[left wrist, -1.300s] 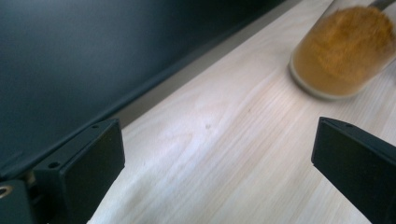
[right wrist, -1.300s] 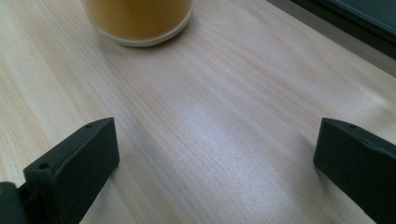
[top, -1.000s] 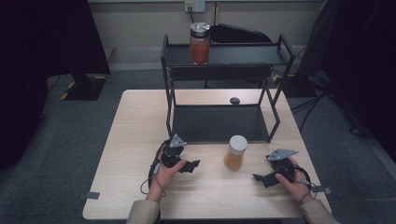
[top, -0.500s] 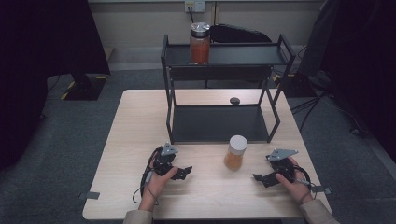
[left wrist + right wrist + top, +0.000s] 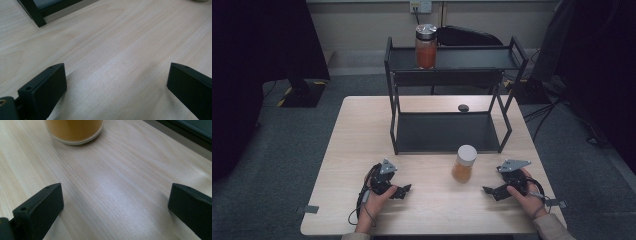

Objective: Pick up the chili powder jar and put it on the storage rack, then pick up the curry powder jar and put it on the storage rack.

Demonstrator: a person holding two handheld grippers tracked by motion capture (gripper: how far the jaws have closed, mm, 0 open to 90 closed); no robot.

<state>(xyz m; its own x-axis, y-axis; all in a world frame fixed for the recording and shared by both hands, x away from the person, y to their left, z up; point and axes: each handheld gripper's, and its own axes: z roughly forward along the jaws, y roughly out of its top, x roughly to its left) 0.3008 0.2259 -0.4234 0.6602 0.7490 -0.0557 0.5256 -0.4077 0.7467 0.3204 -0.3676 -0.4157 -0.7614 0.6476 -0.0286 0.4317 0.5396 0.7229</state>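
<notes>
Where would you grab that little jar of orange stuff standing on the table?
Probably around the jar's round glass body, below its white lid, coming in level from the person's right. It stands upright with bare table around it, and the right tool lies nearest, jaws wide open and pointing toward it.

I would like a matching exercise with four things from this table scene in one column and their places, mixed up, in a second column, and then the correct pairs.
Things:
1. jar with the white lid
2. jar with the silver lid
3. small black round thing
4. left gripper

Places:
A. on the top shelf of the black rack
B. on the table behind the rack's lower shelf
C. on the table in front of the rack, nearer the right gripper
D. low over the table's near left part, jaws open

Pairs: 1-C, 2-A, 3-B, 4-D
</notes>
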